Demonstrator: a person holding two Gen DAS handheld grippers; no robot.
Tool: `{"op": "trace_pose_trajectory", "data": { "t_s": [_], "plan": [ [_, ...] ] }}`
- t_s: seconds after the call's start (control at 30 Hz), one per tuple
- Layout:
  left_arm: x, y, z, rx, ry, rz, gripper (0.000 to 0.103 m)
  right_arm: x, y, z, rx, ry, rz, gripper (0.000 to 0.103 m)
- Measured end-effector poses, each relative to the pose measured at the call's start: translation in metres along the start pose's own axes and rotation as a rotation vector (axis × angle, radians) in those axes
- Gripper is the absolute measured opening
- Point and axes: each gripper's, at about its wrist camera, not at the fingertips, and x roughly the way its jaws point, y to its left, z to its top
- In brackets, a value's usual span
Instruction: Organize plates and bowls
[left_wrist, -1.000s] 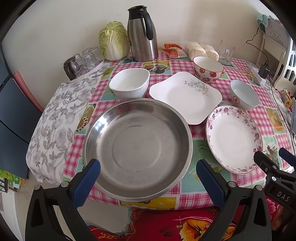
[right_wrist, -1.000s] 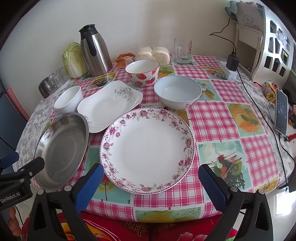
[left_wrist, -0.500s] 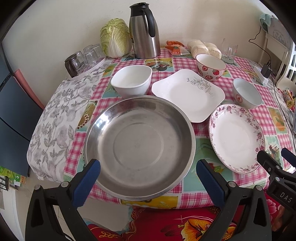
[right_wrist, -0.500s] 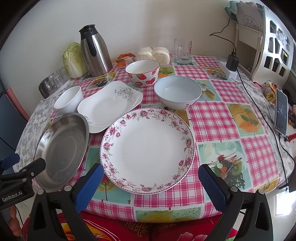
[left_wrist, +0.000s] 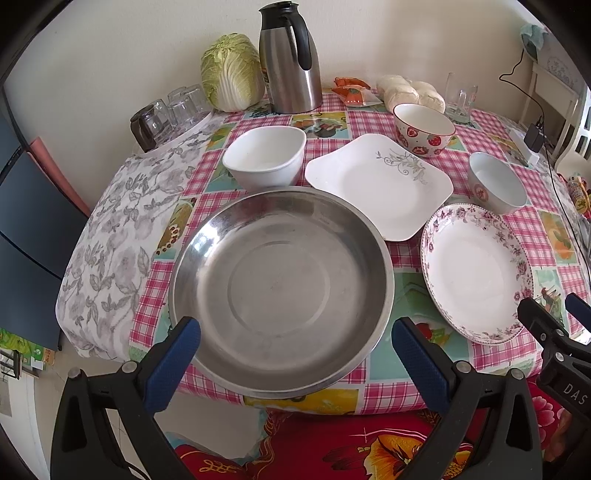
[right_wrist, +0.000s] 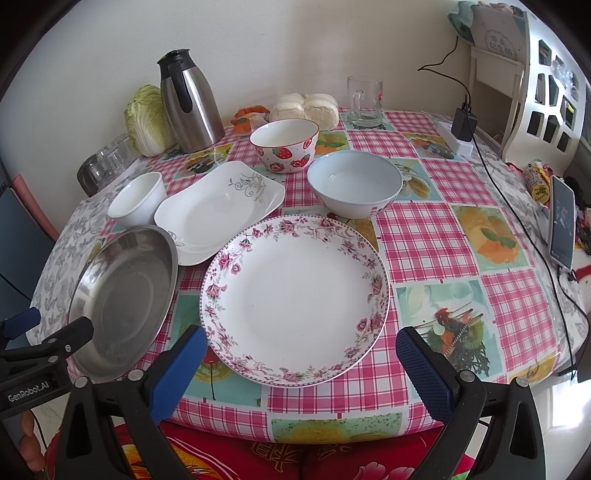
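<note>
A steel pan (left_wrist: 280, 291) sits at the table's front edge, right before my open, empty left gripper (left_wrist: 291, 354). To its right lies a round floral plate (right_wrist: 295, 299), right before my open, empty right gripper (right_wrist: 299, 365). Behind them lie a square white plate (left_wrist: 380, 184), a white bowl (left_wrist: 266, 158), a strawberry bowl (right_wrist: 284, 146) and a pale blue bowl (right_wrist: 354, 188). The pan also shows in the right wrist view (right_wrist: 125, 299), the floral plate in the left wrist view (left_wrist: 476, 273).
At the back stand a steel thermos (left_wrist: 290, 59), a cabbage (left_wrist: 232, 77), several glasses (left_wrist: 166, 114), buns (right_wrist: 306, 107) and a glass mug (right_wrist: 364, 101). A phone (right_wrist: 563, 221) and a cable (right_wrist: 517, 206) lie at the right edge.
My left gripper has drawn back and risen slightly, so the pan and dishes sit a little further off. The right view is unchanged.
</note>
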Motion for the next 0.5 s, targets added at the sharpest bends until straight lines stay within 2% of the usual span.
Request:
{"op": "trace_pose_trajectory", "data": {
  "t_s": [0.5],
  "plan": [
    [0.002, 0.0008, 0.0006, -0.005, 0.011, 0.002, 0.103, 0.0007, -0.0001, -0.0005, 0.003, 0.0, -0.001, 0.103]
  ]
}}
